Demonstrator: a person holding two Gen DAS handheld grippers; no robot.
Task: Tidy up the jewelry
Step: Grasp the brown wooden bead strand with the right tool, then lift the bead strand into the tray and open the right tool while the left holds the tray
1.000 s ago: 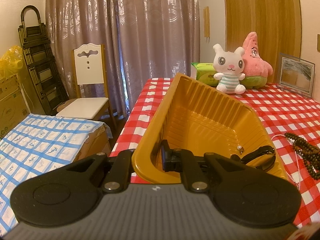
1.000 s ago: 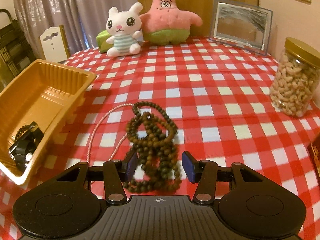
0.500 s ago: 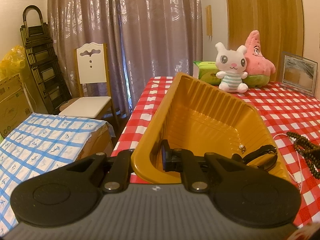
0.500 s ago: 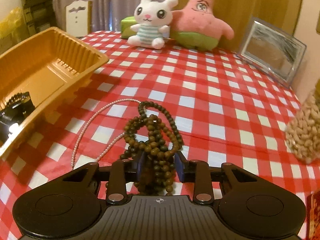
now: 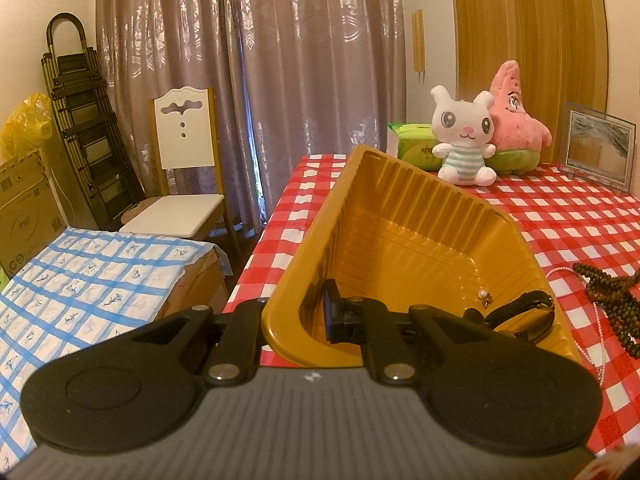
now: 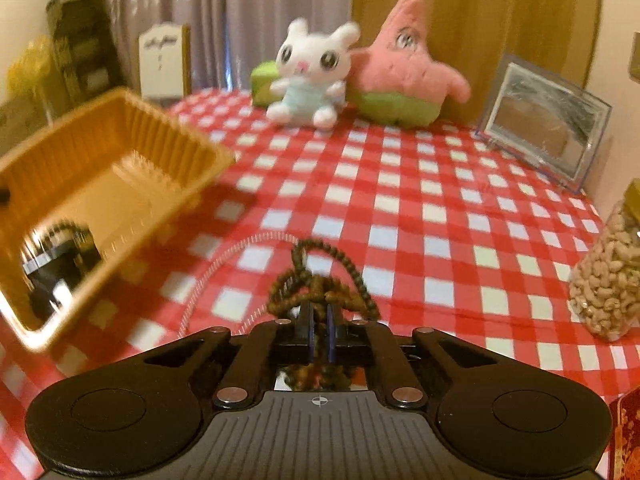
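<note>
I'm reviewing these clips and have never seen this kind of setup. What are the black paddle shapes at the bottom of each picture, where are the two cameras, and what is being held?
No robot arm here: a person holds a two-finger gripper in each hand, and a fisheye camera on each one looks forward along its fingers. The black shapes are the grippers' own bodies.

The left view shows the left gripper clamped on the near wall of a golden plastic tray that already holds a dark strap-like piece.

The right view shows the right gripper, whose jaws have just closed on a bundle of dark wooden beads.

A thin pale bead strand lies on the red checked tablecloth; two plush toys, a picture frame and a jar of nuts stand further off.
</note>
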